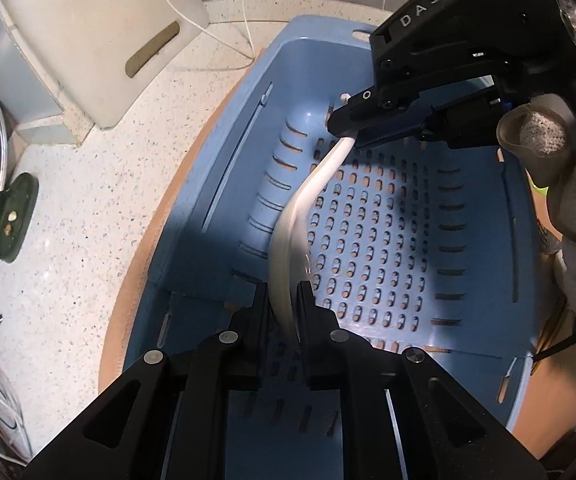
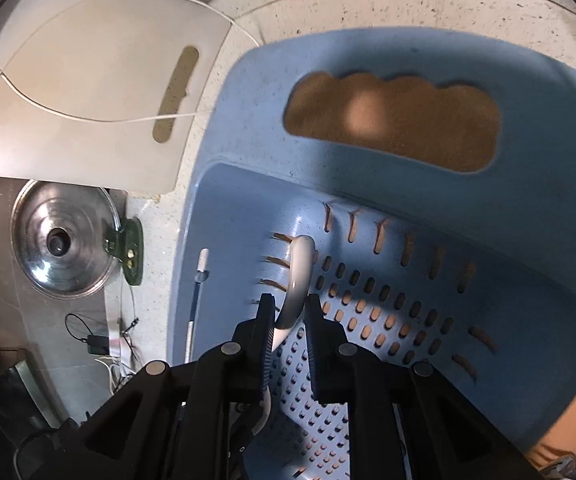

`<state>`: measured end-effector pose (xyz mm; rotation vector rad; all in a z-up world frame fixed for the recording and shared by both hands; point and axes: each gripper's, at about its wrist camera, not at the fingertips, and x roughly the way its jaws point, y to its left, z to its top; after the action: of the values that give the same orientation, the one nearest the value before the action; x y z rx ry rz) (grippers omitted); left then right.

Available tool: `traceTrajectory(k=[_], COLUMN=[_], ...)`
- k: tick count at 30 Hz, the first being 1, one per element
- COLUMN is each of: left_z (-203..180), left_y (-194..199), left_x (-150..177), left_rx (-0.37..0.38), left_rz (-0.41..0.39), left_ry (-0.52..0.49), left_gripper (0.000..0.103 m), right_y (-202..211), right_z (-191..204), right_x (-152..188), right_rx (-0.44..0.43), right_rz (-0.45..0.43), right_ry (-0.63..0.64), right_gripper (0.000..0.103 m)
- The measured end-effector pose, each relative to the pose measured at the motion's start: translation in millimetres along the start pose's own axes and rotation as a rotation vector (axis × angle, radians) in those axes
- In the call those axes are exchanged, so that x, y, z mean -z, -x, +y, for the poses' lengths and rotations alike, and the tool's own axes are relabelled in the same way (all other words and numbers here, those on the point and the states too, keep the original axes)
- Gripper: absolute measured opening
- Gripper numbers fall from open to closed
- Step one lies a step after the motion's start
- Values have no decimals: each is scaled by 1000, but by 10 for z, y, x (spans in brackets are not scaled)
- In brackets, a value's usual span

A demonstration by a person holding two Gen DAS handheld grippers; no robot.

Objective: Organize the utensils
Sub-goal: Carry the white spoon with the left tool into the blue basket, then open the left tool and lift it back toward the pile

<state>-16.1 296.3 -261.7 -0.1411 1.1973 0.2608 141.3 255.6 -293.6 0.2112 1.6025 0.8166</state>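
— Two grippers share one white plastic spoon (image 1: pixel 300 208) right now. The left gripper (image 1: pixel 284 300) pinches the bowl end on edge, and the right gripper (image 1: pixel 354 136) is pressed onto the handle near its tip. The spoon hangs over the perforated floor of the blue drain basket (image 1: pixel 372 240), toward the basket's left wall.

— Is the right one truly clamped? In the right wrist view its fingers look parted around the handle.

— The right gripper (image 2: pixel 290 312) shows the handle against the left pad with a sliver of gap on the other side, so the hold may be light. That looks like the main risk: if either hand pulls or twists while both hold on, the thin handle could bend, or pop out of the weaker pinch and drop into the basket.

— Anything else to catch on?

— The handle tip sits just beside the slotted corner where the left wall meets the far wall (image 2: pixel 300 240), so a forward push could jam it into a slot. The basket's rim rises on all sides, so upward is the open way out.

— And outside the basket?

— Left of it the speckled worktop (image 1: pixel 100 200) carries a white cutting board (image 1: pixel 100 40), a steel pot lid (image 2: pixel 64 240) and loose thin cables (image 1: pixel 208 28) near the far left corner. A wide swing left could snag those.
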Motion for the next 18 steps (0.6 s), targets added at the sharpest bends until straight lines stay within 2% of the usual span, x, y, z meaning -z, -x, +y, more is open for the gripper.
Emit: traceTrajectory(k=[12,14,16,18], left_z=[-107,-94,-88,-78], left_y=[1,39,93,171], left_x=[-19,-18,-8,8], left_rx=[-42,-39,-40,-49], left_rz=[-22,-32,-43,-59], left_ry=[-51,-37,-28,-15], left_gripper=[13,13,13,13], right_y=[-79,-22,69,171], right_z=[97,128,174,199], right_x=[48,68,107,153], right_rx=[97,95,92,80], right_rz=[-11,-25,-47,-56], right_ry=[83,99,119,135], right_gripper=[17,21,32,35])
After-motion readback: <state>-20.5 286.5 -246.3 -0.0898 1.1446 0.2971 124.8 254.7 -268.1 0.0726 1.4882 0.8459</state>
